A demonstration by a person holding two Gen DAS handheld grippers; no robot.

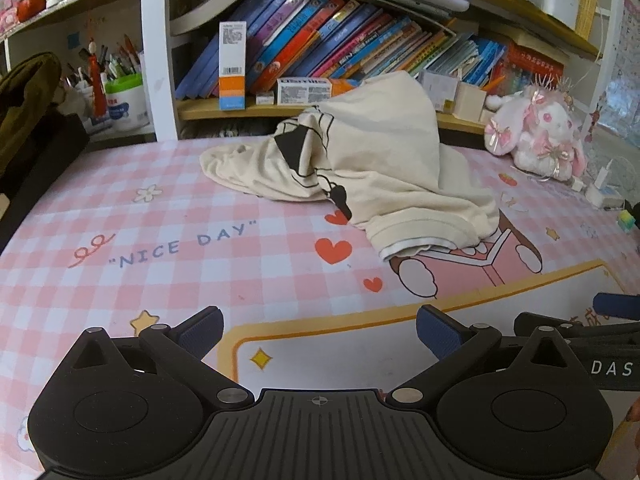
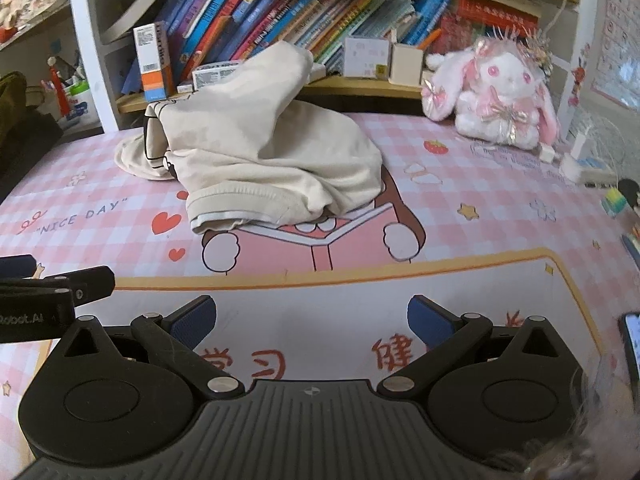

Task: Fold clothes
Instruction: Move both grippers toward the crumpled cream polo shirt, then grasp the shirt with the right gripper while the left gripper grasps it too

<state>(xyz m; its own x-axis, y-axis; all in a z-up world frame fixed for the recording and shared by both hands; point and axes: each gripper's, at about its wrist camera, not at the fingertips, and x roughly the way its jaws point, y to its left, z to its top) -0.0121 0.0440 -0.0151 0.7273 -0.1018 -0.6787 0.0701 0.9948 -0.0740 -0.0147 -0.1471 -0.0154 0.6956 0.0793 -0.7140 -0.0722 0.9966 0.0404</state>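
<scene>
A cream garment [image 1: 372, 160] with black line print lies crumpled in a heap on the pink checked desk mat [image 1: 160, 216], its upper part leaning against the bookshelf. It also shows in the right wrist view [image 2: 264, 148], ribbed hem toward me. My left gripper [image 1: 320, 334] is open and empty, low over the mat, well short of the garment. My right gripper [image 2: 312, 320] is open and empty, also in front of the garment. Each gripper shows at the edge of the other's view.
A shelf of books [image 1: 340, 40] and small boxes stands behind the garment. A pink and white plush rabbit [image 2: 500, 92] sits at the back right, with a charger and power strip [image 2: 580, 164] beside it. A pen cup [image 1: 120, 96] stands back left. A phone [image 2: 632, 344] lies at the right edge.
</scene>
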